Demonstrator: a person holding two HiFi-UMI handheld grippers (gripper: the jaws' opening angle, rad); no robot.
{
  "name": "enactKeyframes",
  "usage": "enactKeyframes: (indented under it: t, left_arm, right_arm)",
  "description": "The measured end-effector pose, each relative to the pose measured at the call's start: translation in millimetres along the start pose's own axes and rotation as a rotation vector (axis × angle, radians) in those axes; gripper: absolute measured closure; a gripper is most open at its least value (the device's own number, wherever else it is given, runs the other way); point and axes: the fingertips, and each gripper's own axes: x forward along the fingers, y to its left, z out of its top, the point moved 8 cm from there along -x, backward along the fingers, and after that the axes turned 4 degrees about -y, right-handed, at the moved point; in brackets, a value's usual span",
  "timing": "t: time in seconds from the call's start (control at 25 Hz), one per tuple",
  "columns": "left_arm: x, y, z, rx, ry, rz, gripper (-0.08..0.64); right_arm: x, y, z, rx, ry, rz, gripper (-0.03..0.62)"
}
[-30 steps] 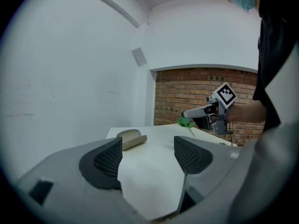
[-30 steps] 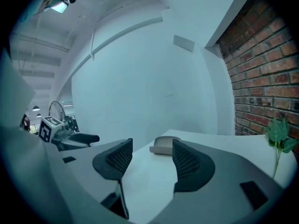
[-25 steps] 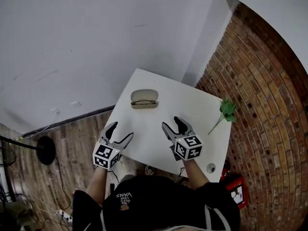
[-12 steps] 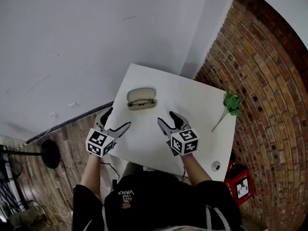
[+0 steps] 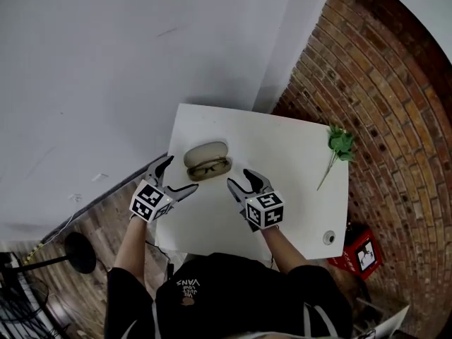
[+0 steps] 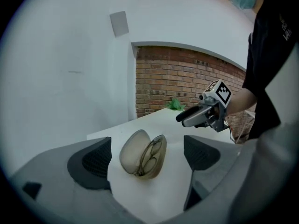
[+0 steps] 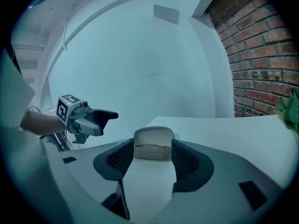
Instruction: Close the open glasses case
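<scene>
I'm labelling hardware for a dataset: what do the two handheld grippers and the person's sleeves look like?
Both the left gripper and right gripper are grey with dark, textured pads on curved jaws. Each carries a white cube printed with black square markers. The person wears a black short-sleeved shirt with white lettering.

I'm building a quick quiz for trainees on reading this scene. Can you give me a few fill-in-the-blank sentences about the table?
1. The glasses case on the white table has its lid ____.
2. Inside the case lies a pair of ____.
3. The green sprig lies at the table edge nearest the ____ wall.

Missing words: open; glasses; brick.
</scene>
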Motion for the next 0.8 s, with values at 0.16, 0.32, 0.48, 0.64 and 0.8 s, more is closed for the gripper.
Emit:
enactKeyframes:
  t: [0.16,0.32,0.48,0.64,0.8]
  left_arm:
    - [20,26,-8,0.004,0.028,-0.085,0.068]
    - [40,45,-17,-0.007,0.045,-0.175,0.054]
    - [57,55,-24,-0.023,0.071,-0.261,0.04]
    - [70,61,-32,-0.035,0.108,-0.338,0.037]
    - [78,61,-39,-0.051,0.133,-0.419,0.037]
  right_arm:
    - [26,0,-4,0.012,0.033,-0.017,0.357]
    - [49,-3,-7,0.026,0.056,-0.031,0.357]
    - [65,-9,-10,0.046,0.074,-0.041,0.357]
    - [73,-12,-17,0.074,0.091,-0.051,0.357]
    - [75,-13,-22,0.1,0.088,-0.052,0.354]
